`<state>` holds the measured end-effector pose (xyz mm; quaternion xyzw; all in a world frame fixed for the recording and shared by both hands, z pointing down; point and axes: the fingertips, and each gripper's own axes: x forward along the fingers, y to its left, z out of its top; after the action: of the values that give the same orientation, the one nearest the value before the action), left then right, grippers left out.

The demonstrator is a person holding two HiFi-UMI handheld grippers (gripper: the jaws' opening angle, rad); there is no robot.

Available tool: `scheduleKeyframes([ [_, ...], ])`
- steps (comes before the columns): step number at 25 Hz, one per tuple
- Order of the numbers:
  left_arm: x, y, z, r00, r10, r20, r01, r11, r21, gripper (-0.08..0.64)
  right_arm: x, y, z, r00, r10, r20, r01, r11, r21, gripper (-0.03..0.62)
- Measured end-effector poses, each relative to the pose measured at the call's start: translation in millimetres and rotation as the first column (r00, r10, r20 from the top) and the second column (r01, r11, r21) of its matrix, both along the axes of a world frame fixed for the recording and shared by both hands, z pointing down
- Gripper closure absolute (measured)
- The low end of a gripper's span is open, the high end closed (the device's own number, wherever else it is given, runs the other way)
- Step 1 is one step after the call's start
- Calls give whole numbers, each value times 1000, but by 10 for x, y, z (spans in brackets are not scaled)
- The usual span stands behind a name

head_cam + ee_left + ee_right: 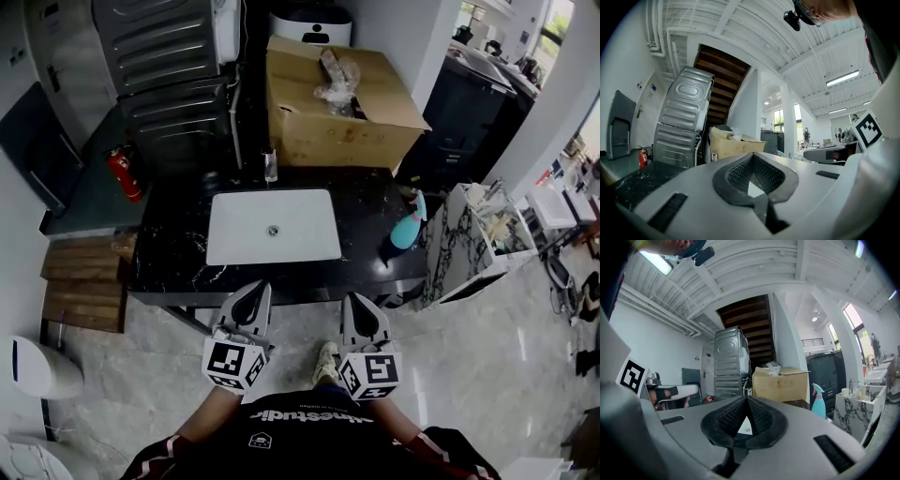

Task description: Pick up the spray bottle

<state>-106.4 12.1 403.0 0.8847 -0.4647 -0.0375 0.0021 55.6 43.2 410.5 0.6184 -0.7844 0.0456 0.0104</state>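
Black marble countertop [366,216] with 1 white rectangular sink [239,234] set in it, and a chrome tap [270,166] at the sink's far edge. Open brown cardboard box [319,131] behind, with a clear plastic bag [337,80] on top. Red fire extinguisher [123,174] at left, beside a grey ribbed metal cabinet [169,56]. Brown wooden steps [82,281] lower left.

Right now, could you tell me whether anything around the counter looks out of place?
A large open cardboard box sits behind the sink, crumpled plastic poking out; nothing looks spilled or broken.

Overhead and level views apparently share the counter [361,211].
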Motion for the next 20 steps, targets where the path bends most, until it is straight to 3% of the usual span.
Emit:
scheduleKeyframes([
  [20, 1290, -1429, -23, 998, 58, -7, -58, 998, -11, 545, 1336, -1306, -92, 994, 105, -10, -105, 994, -1, 555],
])
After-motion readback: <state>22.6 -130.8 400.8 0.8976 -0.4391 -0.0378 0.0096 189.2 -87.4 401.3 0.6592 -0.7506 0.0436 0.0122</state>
